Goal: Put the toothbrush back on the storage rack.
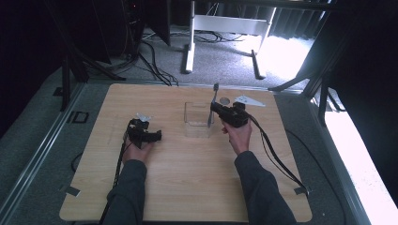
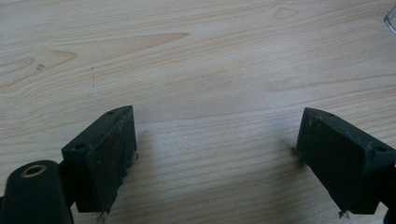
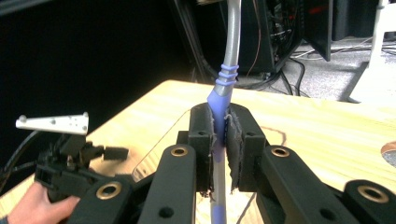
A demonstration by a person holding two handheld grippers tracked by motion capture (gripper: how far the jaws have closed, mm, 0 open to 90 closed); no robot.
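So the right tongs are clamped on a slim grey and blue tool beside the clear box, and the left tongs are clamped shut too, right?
Not quite. The right tongs do clamp the slim grey and blue tool beside the clear plastic box, but the left tongs stand wide open over the bare wooden table, as the left gripper view shows.

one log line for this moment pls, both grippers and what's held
right gripper: shut on toothbrush, held upright beside clear box | left gripper: open, nothing between jaws, low over table
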